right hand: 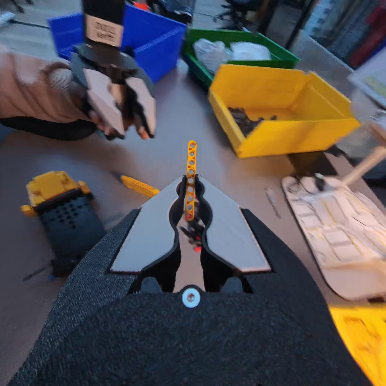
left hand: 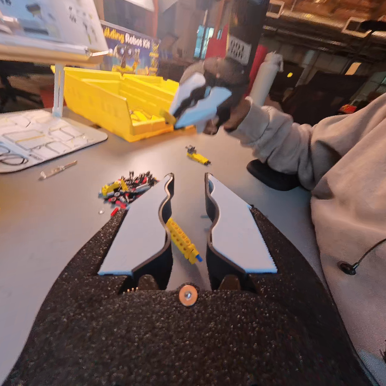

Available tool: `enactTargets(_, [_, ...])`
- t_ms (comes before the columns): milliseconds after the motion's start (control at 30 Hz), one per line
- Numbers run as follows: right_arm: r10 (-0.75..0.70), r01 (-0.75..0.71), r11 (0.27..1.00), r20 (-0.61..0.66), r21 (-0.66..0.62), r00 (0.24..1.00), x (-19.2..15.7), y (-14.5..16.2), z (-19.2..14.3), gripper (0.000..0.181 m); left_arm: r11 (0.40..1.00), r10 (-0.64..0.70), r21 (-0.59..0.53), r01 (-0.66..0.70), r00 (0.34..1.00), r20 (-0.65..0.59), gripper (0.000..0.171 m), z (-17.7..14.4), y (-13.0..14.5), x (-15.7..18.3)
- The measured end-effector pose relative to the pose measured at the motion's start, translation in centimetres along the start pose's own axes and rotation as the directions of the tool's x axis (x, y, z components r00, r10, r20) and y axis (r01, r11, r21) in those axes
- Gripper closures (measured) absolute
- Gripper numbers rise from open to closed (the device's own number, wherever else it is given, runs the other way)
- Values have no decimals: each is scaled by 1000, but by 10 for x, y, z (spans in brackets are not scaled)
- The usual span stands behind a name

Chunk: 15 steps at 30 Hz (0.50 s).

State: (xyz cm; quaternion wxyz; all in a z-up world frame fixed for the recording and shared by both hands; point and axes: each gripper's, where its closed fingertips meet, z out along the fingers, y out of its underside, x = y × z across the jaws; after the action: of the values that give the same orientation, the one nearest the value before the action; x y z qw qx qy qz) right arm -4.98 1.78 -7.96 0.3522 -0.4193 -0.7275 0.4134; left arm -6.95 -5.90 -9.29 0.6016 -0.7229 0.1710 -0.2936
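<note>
Between the parted fingers of the left tongs [left hand: 189,177], which hang empty over the grey counter [left hand: 52,240], lies a yellow block assembly with a blue pin at one end [left hand: 182,240], resting on the surface and close against the inner edge of one finger, though whether it touches is unclear. Just beyond and to the side sits a heap of small black, red and yellow pieces [left hand: 127,191], with a stray clear bit and a thin clear strip [left hand: 57,170] nearby. Farther out lies a second small yellow-and-black build [left hand: 197,156], well apart from the heap. The right tongs [right hand: 191,177] are clamped on a long yellow beam with a row of holes [right hand: 191,167], holding it edge-on off the counter with its far end sticking out past the tips. Beside them, in the right wrist view, stands a larger yellow-and-black build [right hand: 60,208]. Behind come a white mat [right hand: 338,236], a yellow bin [right hand: 292,144] holding dark pieces, then a green bin [right hand: 240,35] with clear bags and a blue bin [right hand: 154,39].
</note>
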Motion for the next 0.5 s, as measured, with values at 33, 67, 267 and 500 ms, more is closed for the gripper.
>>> enactTargets(33, [11, -18, 998, -110, -59, 994, 32, 14, -14, 175, 999, -11, -50, 13, 999, 34, 141, 1, 8, -8])
enactTargets(67, [11, -41, 992, -244, -119, 970, 68, 30, -33, 175, 995, -11, -100, 17, 998, 60, 138, 2, 17, -14])
enactTargets(267, [-47, -341, 858, -720, -384, 693, 222, 143, -149, 175, 929, -31, -359, 87, 987, 158, 125, 10, 68, -27])
enactTargets(500, [-135, -419, 783, -783, -460, 607, 255, 176, -181, 150, 865, 33, -495, 76, 978, 208, 123, 13, 93, -30])
